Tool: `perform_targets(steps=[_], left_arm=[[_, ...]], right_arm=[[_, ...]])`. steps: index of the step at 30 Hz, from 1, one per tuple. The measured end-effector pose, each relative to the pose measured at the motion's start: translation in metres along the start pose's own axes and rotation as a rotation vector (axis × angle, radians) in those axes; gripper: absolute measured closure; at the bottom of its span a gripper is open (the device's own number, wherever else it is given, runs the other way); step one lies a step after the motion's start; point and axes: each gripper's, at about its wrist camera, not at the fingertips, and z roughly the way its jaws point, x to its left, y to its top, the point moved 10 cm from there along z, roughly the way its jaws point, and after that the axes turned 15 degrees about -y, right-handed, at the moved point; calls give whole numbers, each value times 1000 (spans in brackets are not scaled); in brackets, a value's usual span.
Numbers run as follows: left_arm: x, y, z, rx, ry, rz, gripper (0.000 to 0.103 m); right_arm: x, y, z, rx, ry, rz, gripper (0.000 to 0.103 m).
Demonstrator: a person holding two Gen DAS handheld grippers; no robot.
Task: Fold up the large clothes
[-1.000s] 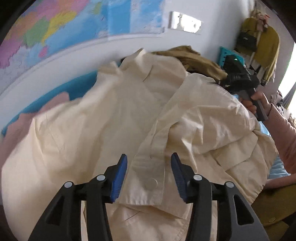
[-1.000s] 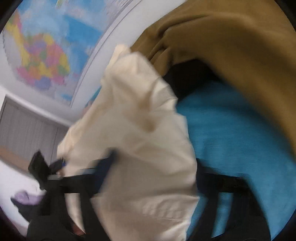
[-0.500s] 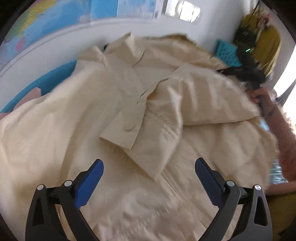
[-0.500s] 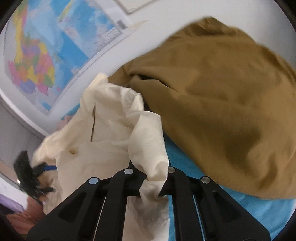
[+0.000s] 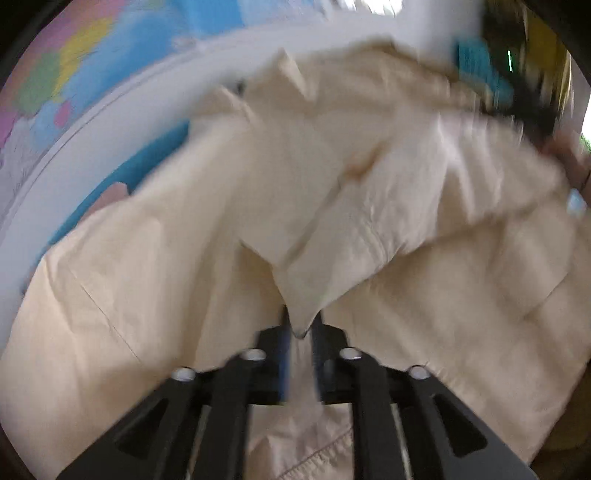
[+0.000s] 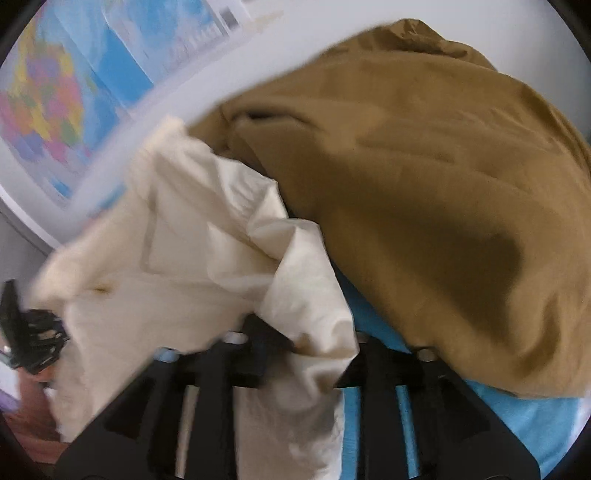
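Left gripper [image 5: 301,334] just closed, pinching a corner of the cream shirt [image 5: 369,206] spread over blue bedding [image 5: 147,162]. Right gripper [image 6: 303,354] just opening, jaws parted, shirt fabric draped between. Beside it, a mustard garment [image 6: 424,184], heaped.

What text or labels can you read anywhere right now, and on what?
None legible.
Wall map: has printed lettering, too blurred and small to read.
Paper strip beside the map: dark print block, unreadable.
Cream shirt: no print or tag visible.
Brown garment: no print visible.
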Motion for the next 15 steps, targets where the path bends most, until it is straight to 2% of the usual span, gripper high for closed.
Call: perform_targets(steps=[1,3,4,5,7,8,11,12,14,15], left_arm=[[0,1,-1,-9,-9,-3,68],[4,10,-19,-92,-60,-49,51],[7,14,-28,-129,-86,-72,36],[11,20,-41,-187,-131,-107,27],[13,29,-58,-253,-201,-136,25],[14,33,-62,-269,-214,-138,23],[8,51,-46,-251,-184,-138,22],[9,56,-37,-234,-180,-145,23],[5,64,-14,-191,-185,-153,25],[4,64,0,-157,-152,-143,26]], right_arm=[[-4,2,-10,-23,-22,6,54],[-8,5,-34,-65,-24,26,54],[-9,6,-48,-92,-29,38,54],[-9,9,-66,-131,-28,49,52],[12,9,-108,-221,41,16,52],[22,8,-117,-237,53,-10,52],[90,-3,-135,-272,79,-208,54],[110,-8,-132,-258,93,-252,60],[151,-28,-99,-141,102,-354,75],[162,-38,-84,-92,91,-393,87]])
